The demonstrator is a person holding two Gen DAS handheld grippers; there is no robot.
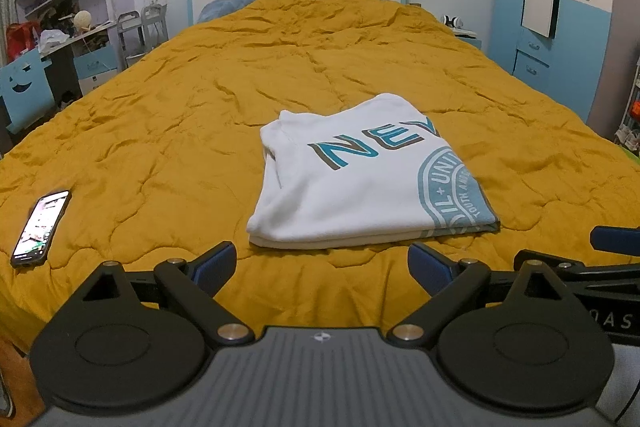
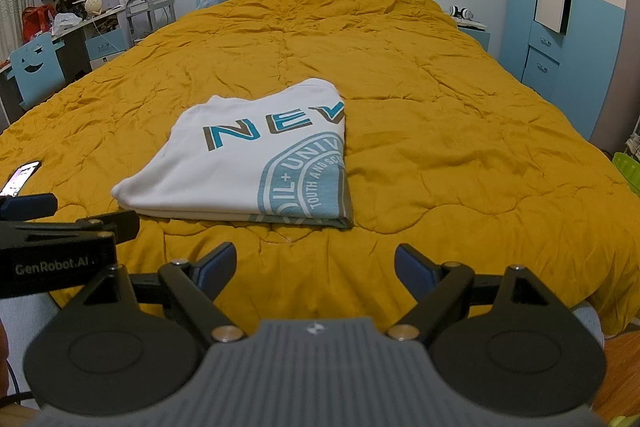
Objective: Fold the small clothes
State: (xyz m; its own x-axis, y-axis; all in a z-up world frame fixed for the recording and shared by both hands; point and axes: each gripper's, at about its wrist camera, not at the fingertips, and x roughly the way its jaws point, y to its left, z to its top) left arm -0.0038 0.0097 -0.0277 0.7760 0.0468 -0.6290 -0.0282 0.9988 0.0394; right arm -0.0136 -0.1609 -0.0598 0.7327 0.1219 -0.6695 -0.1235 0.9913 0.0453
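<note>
One phone [image 1: 41,227] lies near the bed's left edge, screen lit, its display too small to read. One folded white T-shirt [image 1: 360,183] rests flat on the mustard quilt [image 1: 180,107] near the bed's front edge (its print is cut by the fold, so only "NEV" and part of a round blue emblem show). Two tools hover apart from it at the front edge: the left hand-held gripper [image 1: 322,265] and the right hand-held gripper [image 2: 316,263], both with jaws spread wide and empty.

Folded white T-shirt [image 1: 352,183] on bedspread [image 1: 160,131]
</note>
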